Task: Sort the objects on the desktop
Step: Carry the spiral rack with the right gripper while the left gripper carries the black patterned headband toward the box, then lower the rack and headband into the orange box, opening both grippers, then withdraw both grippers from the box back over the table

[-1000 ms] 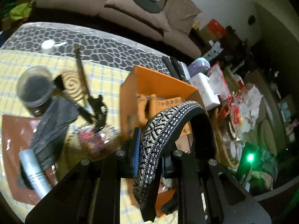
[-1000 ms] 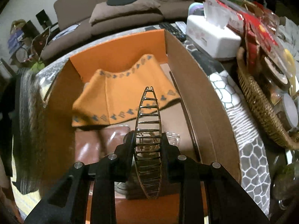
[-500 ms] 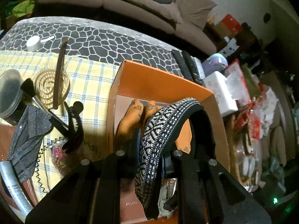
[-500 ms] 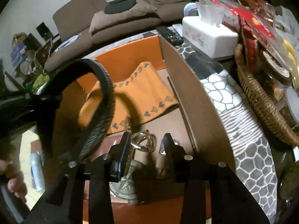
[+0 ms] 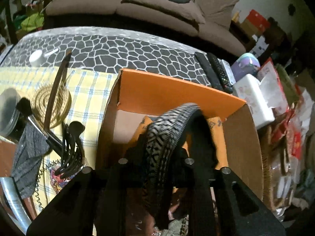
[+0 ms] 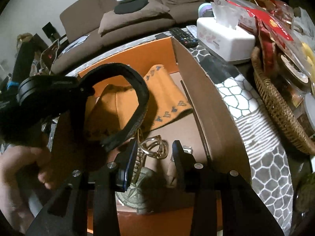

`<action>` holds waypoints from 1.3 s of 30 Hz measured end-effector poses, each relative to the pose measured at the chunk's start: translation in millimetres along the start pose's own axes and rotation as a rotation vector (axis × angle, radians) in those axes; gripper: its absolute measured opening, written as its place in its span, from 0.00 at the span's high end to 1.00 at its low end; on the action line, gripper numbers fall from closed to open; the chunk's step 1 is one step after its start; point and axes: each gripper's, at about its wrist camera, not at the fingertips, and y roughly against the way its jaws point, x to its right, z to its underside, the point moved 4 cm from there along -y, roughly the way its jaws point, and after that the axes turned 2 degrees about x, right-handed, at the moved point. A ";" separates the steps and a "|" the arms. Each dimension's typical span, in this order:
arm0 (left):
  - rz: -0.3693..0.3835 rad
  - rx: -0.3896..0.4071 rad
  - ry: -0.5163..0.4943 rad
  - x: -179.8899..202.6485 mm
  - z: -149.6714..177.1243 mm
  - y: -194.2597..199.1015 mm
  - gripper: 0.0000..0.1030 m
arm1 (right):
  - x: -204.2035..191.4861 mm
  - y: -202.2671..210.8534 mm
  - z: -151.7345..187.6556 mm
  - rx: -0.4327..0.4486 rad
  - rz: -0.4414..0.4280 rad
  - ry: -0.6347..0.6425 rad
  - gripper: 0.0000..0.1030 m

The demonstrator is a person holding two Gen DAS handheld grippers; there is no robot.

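Left wrist view shows the left gripper (image 5: 157, 157) with its jaws clenched on a patterned headband (image 5: 165, 133), held over the orange box (image 5: 177, 92) on the counter. Right wrist view shows the right gripper (image 6: 154, 153) with its jaws spread above a gold hair clip (image 6: 155, 147) lying inside the box.

The orange box (image 6: 135, 59) fills the middle of the right wrist view. Over its near end the right gripper (image 6: 154, 157) hangs with fingers apart and nothing between them. Just beyond its fingertips, on the box floor, lies a gold wire headband (image 6: 155, 147), with an orange cloth (image 6: 165, 100) farther back. At the box's left wall the left gripper (image 6: 86, 90) clamps a black patterned headband (image 6: 137, 90) arching above the cloth. A white tissue box (image 6: 226, 39) stands on the table (image 6: 261, 143) to the box's right, beside a wicker basket (image 6: 279, 108).
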 end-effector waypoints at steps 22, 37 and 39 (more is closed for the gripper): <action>0.024 0.054 -0.167 -31.6 23.6 93.8 0.22 | -26.7 9.2 -4.0 0.032 -0.003 0.051 0.23; 0.019 0.035 -0.131 -74.4 62.5 121.0 0.00 | -53.1 17.5 -0.9 0.019 -0.005 0.076 0.16; 0.009 0.045 -0.136 -80.6 65.4 125.2 0.00 | -58.6 18.5 -0.7 0.023 -0.005 0.087 0.15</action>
